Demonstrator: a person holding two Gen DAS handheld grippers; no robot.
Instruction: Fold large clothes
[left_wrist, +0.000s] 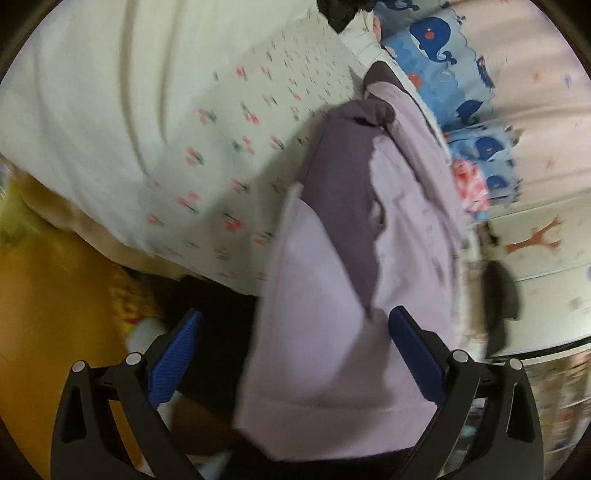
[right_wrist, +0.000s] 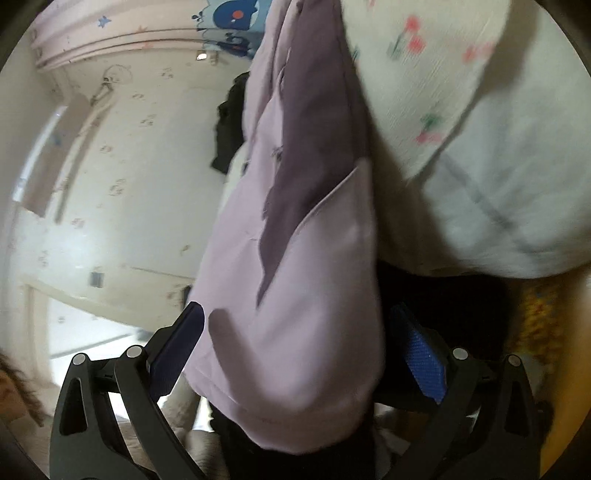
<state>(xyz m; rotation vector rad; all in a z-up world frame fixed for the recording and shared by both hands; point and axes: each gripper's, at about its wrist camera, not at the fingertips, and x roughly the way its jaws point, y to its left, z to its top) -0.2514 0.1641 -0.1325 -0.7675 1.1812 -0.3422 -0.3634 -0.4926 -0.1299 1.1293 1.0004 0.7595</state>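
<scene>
Blue-padded fingers of the left gripper (left_wrist: 295, 332) stand wide apart, with the lilac garment (left_wrist: 325, 332) lying between them, touching neither pad clearly. Likewise the right gripper (right_wrist: 295, 328) is spread wide around the same lilac garment (right_wrist: 295, 314). Beyond it lies a floral bedsheet (left_wrist: 236, 155), then a whale-print blanket (left_wrist: 443, 55).

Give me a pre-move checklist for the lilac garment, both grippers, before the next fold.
1. Left gripper jaws wide around lilac garment: ok.
2. Right gripper jaws wide around the garment: ok.
3. Either gripper clamped on fabric: not ok, both open.
4. Garment hem inside both jaw gaps: ok.
5. Garment lying flat: not ok, bunched with dark folds.
6. Floral bedding free under the garment: cannot tell.
</scene>
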